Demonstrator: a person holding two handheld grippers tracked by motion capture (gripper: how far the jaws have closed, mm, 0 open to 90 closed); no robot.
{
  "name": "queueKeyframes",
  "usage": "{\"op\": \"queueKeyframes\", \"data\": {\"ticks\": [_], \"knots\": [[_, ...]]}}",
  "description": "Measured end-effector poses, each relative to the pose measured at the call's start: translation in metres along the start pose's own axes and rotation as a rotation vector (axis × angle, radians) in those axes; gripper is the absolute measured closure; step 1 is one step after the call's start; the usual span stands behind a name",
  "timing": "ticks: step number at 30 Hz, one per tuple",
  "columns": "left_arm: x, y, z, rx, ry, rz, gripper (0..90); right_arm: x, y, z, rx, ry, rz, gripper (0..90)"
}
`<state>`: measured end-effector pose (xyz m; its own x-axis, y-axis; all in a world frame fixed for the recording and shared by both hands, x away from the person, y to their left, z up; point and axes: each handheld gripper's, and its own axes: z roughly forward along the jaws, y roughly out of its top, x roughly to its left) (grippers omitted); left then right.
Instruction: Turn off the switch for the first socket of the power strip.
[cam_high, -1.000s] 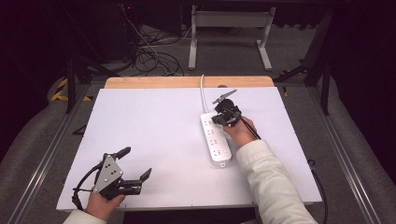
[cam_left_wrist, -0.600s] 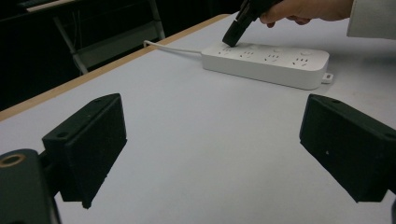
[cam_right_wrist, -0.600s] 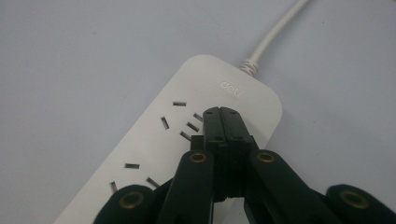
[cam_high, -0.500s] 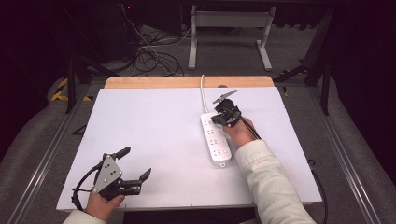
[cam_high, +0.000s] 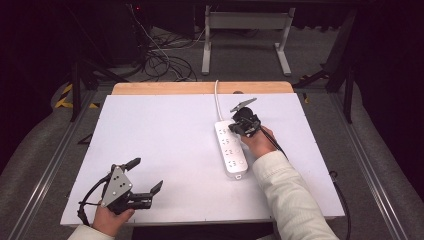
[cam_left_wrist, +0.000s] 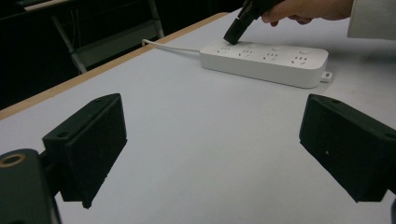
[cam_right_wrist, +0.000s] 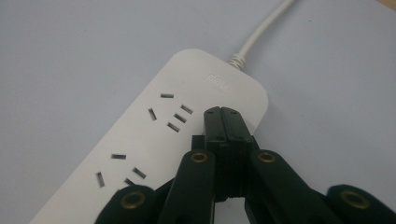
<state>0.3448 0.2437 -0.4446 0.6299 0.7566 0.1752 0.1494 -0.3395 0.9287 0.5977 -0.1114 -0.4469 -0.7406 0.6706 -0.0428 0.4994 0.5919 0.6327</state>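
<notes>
A white power strip (cam_high: 231, 150) lies on the white table (cam_high: 160, 130), right of centre, its cable (cam_high: 217, 97) running off toward the far edge. My right gripper (cam_high: 234, 130) is shut with nothing between its jaws. It points down, and its tips touch the top of the strip at the cable end. In the right gripper view the closed tips (cam_right_wrist: 222, 112) sit beside the last socket of the strip (cam_right_wrist: 154, 140). My left gripper (cam_high: 147, 174) is held open near the front left corner, well apart from the strip. From there the strip (cam_left_wrist: 271, 58) and the right gripper (cam_left_wrist: 232, 37) show ahead.
A wooden strip (cam_high: 200, 88) runs along the table's far edge. Behind it, loose cables (cam_high: 160, 60) lie on the floor beside a metal frame (cam_high: 245, 35). Rails (cam_high: 45, 170) run along both sides of the table.
</notes>
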Motion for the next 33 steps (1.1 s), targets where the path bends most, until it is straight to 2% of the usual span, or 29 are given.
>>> {"op": "queueKeyframes", "data": {"ticks": [5, 7, 8, 9, 13, 15, 25, 33], "knots": [[0.001, 0.000, 0.000, -0.001, 0.003, 0.003, 7.9, 0.005, 0.003, 0.001, 0.013, -0.036, -0.035, 90.0], [0.001, 0.000, -0.001, -0.001, 0.003, 0.004, 7.9, 0.004, 0.004, 0.000, 0.025, -0.030, -0.025, 90.0], [0.001, 0.000, -0.001, -0.001, 0.001, 0.000, 7.9, 0.005, 0.006, -0.003, 0.022, -0.068, -0.045, 90.0], [0.001, 0.000, -0.001, -0.002, -0.001, -0.007, 7.9, 0.005, 0.008, -0.006, 0.020, -0.064, -0.051, 90.0], [0.002, 0.000, 0.000, -0.004, 0.001, -0.011, 7.9, 0.004, 0.014, -0.031, -0.114, -0.002, -0.005, 90.0], [0.002, 0.000, 0.000, -0.004, 0.002, -0.005, 7.9, 0.007, 0.017, -0.041, -0.146, 0.008, -0.016, 90.0], [0.002, 0.000, 0.001, 0.001, 0.004, -0.010, 7.8, 0.019, 0.017, -0.066, -0.178, 0.019, -0.048, 90.0], [0.002, 0.000, 0.000, 0.002, 0.005, -0.008, 7.8, 0.020, 0.015, -0.078, -0.207, 0.025, -0.033, 90.0]]}}
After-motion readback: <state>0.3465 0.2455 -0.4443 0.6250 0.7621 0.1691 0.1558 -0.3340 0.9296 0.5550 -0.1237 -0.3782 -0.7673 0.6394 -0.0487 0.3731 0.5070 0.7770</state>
